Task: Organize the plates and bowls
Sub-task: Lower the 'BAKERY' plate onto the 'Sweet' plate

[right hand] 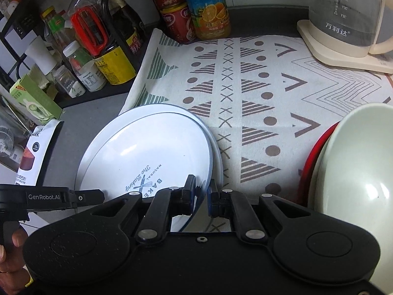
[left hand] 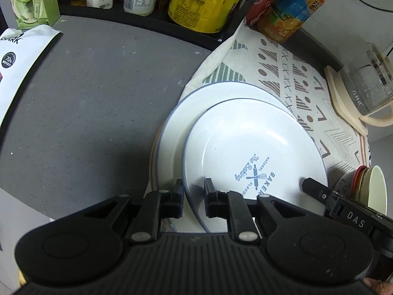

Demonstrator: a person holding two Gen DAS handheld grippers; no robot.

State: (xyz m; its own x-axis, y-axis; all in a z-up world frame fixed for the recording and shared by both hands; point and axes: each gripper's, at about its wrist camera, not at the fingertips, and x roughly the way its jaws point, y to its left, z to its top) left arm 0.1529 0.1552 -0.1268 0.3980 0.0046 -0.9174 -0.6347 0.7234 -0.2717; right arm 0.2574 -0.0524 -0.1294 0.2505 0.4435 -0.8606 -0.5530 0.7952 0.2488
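Note:
A white plate with a blue bakery logo (left hand: 250, 147) rests tilted on a larger white plate with a blue rim (left hand: 196, 103); both lie partly on a patterned cloth (left hand: 282, 68). My left gripper (left hand: 194, 194) is shut on the logo plate's near left rim. My right gripper (right hand: 202, 191) is shut on the same plate's (right hand: 145, 147) right rim, and its finger shows in the left wrist view (left hand: 316, 191). Stacked bowls, pale green inside a red one (right hand: 353, 167), stand at the right on the cloth (right hand: 258, 86).
A glass kettle on a cream base (right hand: 343, 24) stands at the back right. Bottles, jars and drink cans (right hand: 191, 7) line the back, with a black rack (right hand: 24, 12) at the left. A green box (left hand: 29, 0) and a white packet (left hand: 22, 56) lie on the grey counter (left hand: 98, 98).

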